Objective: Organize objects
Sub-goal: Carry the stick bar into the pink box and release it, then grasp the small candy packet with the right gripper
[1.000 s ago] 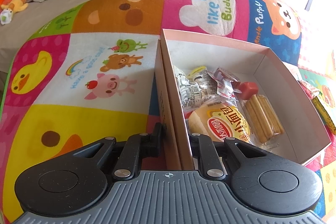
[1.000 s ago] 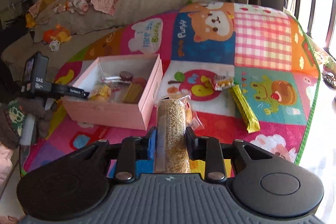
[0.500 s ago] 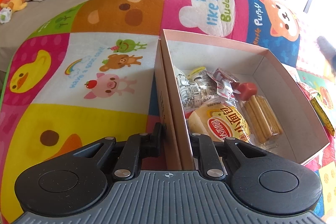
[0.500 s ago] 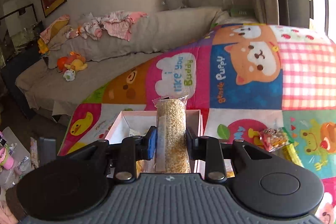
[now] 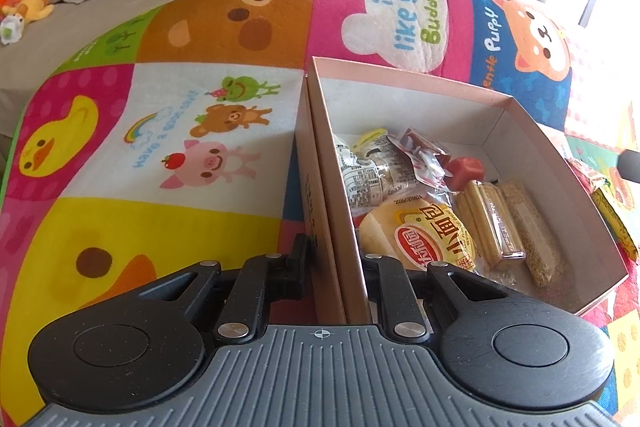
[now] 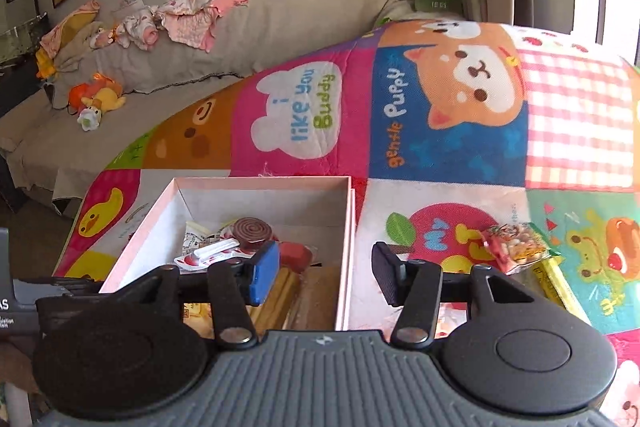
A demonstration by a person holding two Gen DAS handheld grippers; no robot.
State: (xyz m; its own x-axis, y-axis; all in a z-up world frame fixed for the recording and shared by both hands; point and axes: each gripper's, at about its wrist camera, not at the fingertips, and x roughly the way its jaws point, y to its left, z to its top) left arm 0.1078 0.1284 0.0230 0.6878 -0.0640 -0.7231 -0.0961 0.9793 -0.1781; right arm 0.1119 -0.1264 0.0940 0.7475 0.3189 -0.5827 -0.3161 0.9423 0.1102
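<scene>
- L gripper (image 5: 334, 267) is narrow, clamped on the near wall of the pink box (image 5: 516, 115), 1 finger outside, 1 inside; it steadies the box on the play mat (image 5: 168, 227).
- R gripper (image 6: 325, 273) hangs over the box's right wall w/ jaws opening & nothing between them. The grain bar (image 5: 532, 239) lies in the box along its right side, just beside the stick biscuit pack (image 5: 488, 223).
- Step in hand, as I read it: release & clear. Best done by opening fully before pulling away, then lifting straight up so the fingers don't catch the box wall or drag a wrapper. L grip should hold until R is clear.
- Next pick prob. the snacks outside: approach the yellow bar (image 6: 554, 283) across its short side, low to the mat.
- Count in box: 1 grain bar, 1 stick biscuit pack, 1 bun pack (image 5: 424, 231), 1 red cube (image 5: 466, 171), 1 spiral lollipop (image 6: 252, 231), 1 printed wrapper pack (image 5: 368, 175); more may hide underneath.
- Count outside: 1 small mixed-snack bag (image 6: 514, 247), 1 yellow bar.
- Boxes: 1. Grippers: 2.
</scene>
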